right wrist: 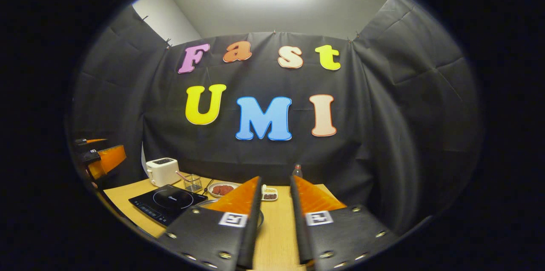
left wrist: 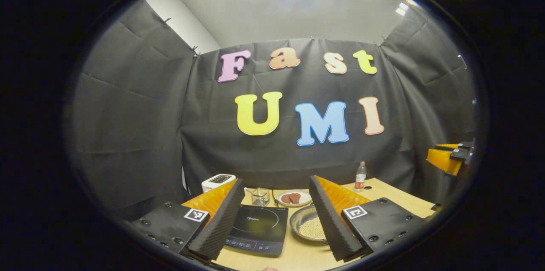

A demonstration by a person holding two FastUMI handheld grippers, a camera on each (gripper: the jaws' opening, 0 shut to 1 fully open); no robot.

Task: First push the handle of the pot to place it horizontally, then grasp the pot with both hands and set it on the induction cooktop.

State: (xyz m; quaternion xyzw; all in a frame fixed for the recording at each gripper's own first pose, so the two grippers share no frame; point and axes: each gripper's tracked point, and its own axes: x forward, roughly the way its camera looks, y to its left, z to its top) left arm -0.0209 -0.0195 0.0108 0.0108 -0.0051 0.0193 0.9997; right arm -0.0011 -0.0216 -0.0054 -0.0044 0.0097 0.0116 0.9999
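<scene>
Left gripper view: left gripper hovers above bench, jaws wide apart, holding nothing. Pot, grains inside, sits beyond right finger, just beside induction cooktop. Handle hidden.

Right gripper view: right gripper jaws narrowly apart, empty; pot rim peeks behind left finger. Toaster at far left corner. Left gripper at left edge.

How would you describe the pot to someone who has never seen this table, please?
Start at the wooden table in front of the black cloth wall. Find the flat black induction cooktop; the pot sits directly to its right in the left gripper view. It is a shallow silvery metal pan holding small pale grains, unlike the white plate of brown food behind it.
</scene>
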